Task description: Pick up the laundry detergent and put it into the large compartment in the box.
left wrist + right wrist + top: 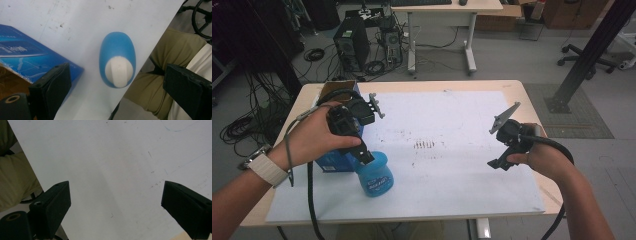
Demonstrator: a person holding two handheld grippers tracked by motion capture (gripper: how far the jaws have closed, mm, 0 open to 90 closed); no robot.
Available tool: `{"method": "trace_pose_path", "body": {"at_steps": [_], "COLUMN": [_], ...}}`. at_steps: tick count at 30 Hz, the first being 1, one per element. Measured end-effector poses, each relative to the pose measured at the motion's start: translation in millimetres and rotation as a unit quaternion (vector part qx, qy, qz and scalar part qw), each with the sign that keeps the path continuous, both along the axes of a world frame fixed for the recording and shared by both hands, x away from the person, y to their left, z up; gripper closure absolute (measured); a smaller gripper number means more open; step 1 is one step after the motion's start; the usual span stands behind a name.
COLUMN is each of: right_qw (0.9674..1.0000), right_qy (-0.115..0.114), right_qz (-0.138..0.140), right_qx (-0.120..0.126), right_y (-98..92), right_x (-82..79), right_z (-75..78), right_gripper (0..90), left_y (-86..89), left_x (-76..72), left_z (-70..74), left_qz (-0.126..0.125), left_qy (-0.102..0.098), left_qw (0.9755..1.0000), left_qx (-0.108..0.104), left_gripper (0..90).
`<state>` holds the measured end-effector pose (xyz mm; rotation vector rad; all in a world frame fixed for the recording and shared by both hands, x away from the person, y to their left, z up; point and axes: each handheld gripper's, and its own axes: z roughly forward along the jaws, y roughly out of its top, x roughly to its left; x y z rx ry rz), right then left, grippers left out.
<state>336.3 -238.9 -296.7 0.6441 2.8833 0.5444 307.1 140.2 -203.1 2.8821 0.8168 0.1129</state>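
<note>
The left tool [367, 159] hangs just above the blue bottle [375, 175], its jaws spread wide and holding nothing; in the left gripper view the bottle [117, 62] with its white cap [118, 71] lies between the two pads, seen from above. The bottle stands upright on the white sheet [447, 165] at the near left of the desk [512, 87], touching or just beside the blue box [332, 162], which sits to its left and a little farther back. The right tool [498, 164] is held well apart at the near right of the desk, its jaws also wide apart over bare sheet, taking no part for now. The step in hand looks like a grasp of the bottle from above. To do it well, the left tool should be centred so that the cap sits midway between the pads, then brought straight down until the pads flank the narrow upper part rather than the broad rounded belly, which would likely slip. The pad nearest the box needs room, so a small turn of the hand to keep that pad off the box edge would help. The jaws should close slowly and evenly, since the bottle is near the sheet's front edge and a sideways nudge could tip it.
</note>
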Motion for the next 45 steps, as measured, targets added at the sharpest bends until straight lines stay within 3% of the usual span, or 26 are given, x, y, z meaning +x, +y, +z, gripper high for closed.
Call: {"method": "trace_pose_path", "body": {"at_steps": [29, 45], "right_qw": [0.9999, 1.0], "right_qy": [0.007, 0.008], "right_qz": [-0.008, -0.005], "right_qx": [0.0, 0.002], "right_y": [-4.5, -1.6], "right_x": [-0.8, -0.5], "right_z": [-6.4, -8.2], "right_gripper": [9.0, 9.0], "left_y": [2.7, 4.9], "left_x": [2.9, 6.0], "left_z": [-40.6, -53.3], "left_qz": [-0.002, 0.003], "left_qy": [0.022, 0.022], "left_qw": [0.9997, 0.9997], "left_qx": [-0.006, -0.006], "left_gripper": [8.3, 8.5]}}
